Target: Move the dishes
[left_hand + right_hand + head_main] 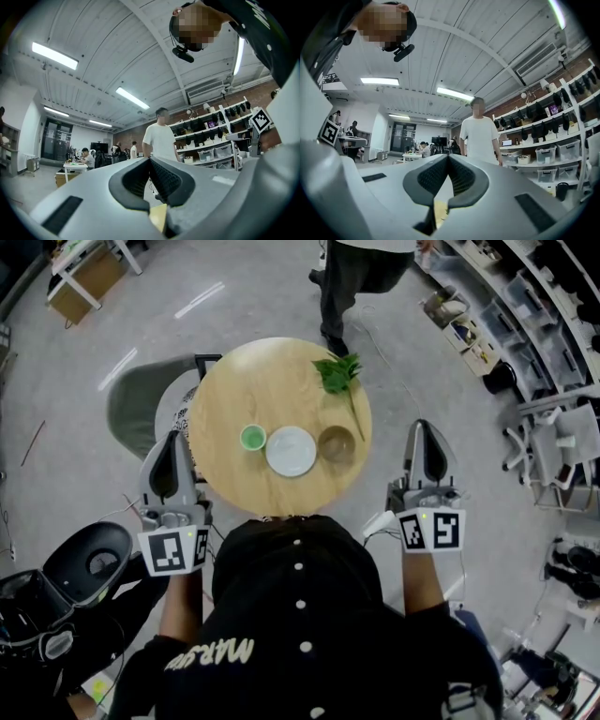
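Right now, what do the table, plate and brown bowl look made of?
Table: light wood or veneer, matte, with faint grain.
Plate: probably glazed ceramic, plain and smooth white.
Bowl: brownish, maybe tinted glass or ceramic; too small to tell.

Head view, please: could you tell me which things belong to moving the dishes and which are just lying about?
For the job: green cup, white plate, brown bowl, on the round table; left gripper and right gripper, both shut and empty.
Lying about: leafy sprig on the table, grey chair beside it.
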